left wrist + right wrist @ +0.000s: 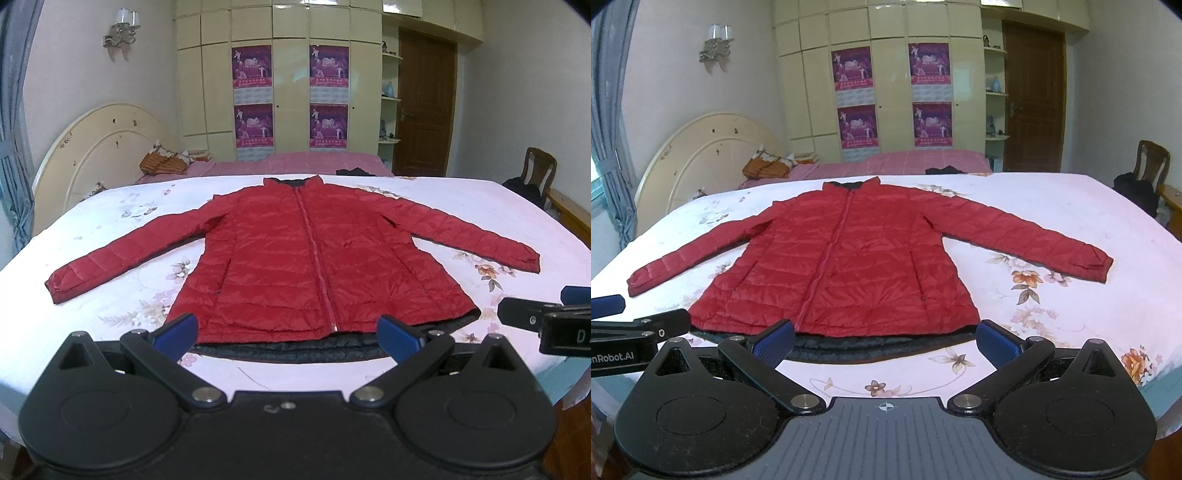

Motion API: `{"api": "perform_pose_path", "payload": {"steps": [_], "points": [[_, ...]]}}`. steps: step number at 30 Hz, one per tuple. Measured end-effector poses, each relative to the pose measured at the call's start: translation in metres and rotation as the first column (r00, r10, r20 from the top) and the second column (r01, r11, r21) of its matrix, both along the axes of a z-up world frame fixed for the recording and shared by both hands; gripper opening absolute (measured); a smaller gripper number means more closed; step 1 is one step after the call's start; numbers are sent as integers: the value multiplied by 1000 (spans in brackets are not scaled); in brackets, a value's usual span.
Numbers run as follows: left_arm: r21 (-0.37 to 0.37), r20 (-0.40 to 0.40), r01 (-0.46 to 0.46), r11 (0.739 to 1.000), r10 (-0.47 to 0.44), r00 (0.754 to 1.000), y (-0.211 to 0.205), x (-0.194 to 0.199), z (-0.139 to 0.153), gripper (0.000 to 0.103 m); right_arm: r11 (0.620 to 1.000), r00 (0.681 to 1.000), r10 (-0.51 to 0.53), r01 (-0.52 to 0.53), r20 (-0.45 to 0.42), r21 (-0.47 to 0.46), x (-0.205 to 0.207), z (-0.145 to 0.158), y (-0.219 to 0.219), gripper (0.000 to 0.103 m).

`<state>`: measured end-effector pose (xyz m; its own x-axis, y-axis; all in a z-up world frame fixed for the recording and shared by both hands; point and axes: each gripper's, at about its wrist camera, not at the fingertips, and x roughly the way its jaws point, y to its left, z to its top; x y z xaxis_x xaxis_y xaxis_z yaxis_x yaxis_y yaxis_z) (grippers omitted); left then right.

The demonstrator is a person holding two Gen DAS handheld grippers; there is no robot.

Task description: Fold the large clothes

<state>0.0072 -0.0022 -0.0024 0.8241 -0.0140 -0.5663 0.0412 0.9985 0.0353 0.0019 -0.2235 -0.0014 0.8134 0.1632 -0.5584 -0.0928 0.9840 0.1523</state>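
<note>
Currently both tongs are hovering wide open and empty at the near edge of the bed. Left gripper (286,334) is spreading its blue pads (175,330) well apart, gripping nothing, just short of the jacket hem. Right gripper (886,338) is doing the same, its blue fingers (999,341) gaping, nothing between them; it is sitting just beside the left one. Red puffer jacket (280,251) is lying flat, front up, zipped, on the floral bedsheet (480,214), collar pointing away, both sleeves spreading out to the sides. Dark lining is showing as a strip along the near hem. Behind, a cream headboard (103,147), a pink bed cover (314,162), a wardrobe with purple posters (291,92) and a brown door (424,103) are showing.
</note>
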Motion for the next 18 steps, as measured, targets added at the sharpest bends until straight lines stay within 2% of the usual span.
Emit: {"api": "perform_pose_path", "payload": {"steps": [18], "points": [[-15,-19,-15,1000,14,1000,14,13,-5,103,1000,1000,-19,18,-17,-9,16,-6,9,103]]}}
